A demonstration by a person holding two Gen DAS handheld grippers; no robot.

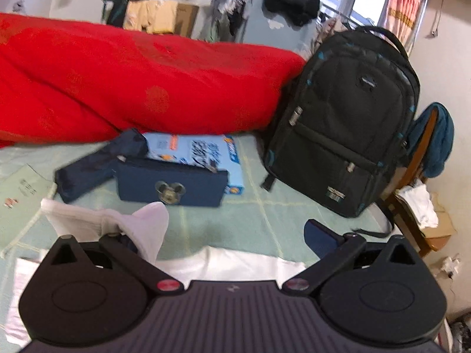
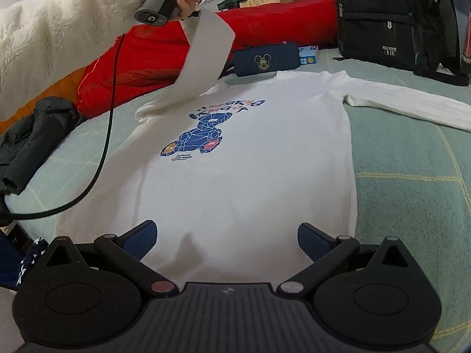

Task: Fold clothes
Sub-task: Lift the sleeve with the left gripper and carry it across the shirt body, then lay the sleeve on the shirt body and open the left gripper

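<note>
On the pale-green bed, soft white shirt lies flat, collar away; left gripper spread, sleeve draped over one finger; right gripper spread.

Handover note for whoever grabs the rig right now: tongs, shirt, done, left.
Left tongs: raised, jaws wide apart, with the lifted sleeve draped over one finger rather than pinched.
Right tongs: open, empty, over the hem.
White shirt: flat on the bed, print up; the other sleeve lies stretched out to the side.
Done: shirt spread out, first sleeve picked up.
Left: lay that sleeve across the body, fold in the other sleeve, then fold the body up from the hem.
</note>
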